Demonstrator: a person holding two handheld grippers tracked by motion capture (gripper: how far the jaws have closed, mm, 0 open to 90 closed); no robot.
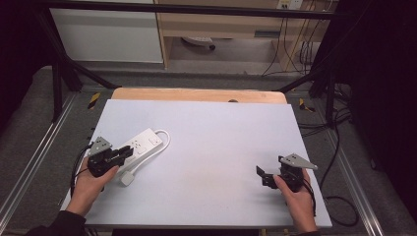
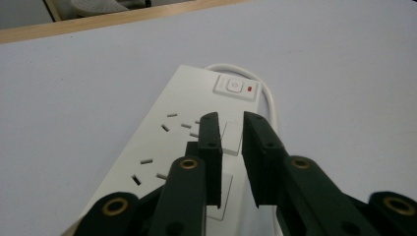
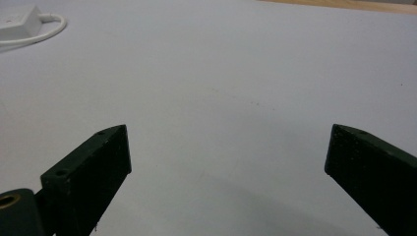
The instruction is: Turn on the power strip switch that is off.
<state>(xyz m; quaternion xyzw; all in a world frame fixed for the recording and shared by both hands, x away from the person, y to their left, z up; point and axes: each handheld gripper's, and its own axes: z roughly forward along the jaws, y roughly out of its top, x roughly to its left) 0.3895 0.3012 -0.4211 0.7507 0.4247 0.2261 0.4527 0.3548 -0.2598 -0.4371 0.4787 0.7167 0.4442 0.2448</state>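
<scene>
Two hands are showing in the high view, a left hand [image 1: 88,184] and a right hand [image 1: 297,199], each holding one gripper: the left gripper [image 1: 125,153] and the right gripper [image 1: 263,177], two in all. One white power strip [image 1: 140,146] is lying on one table [image 1: 221,142]. The strip is carrying one switch [image 2: 236,87] with one red light [image 2: 252,89], and one white cord [image 1: 164,137] is looping from it. One white plug [image 1: 128,178] is sitting near the strip.
</scene>
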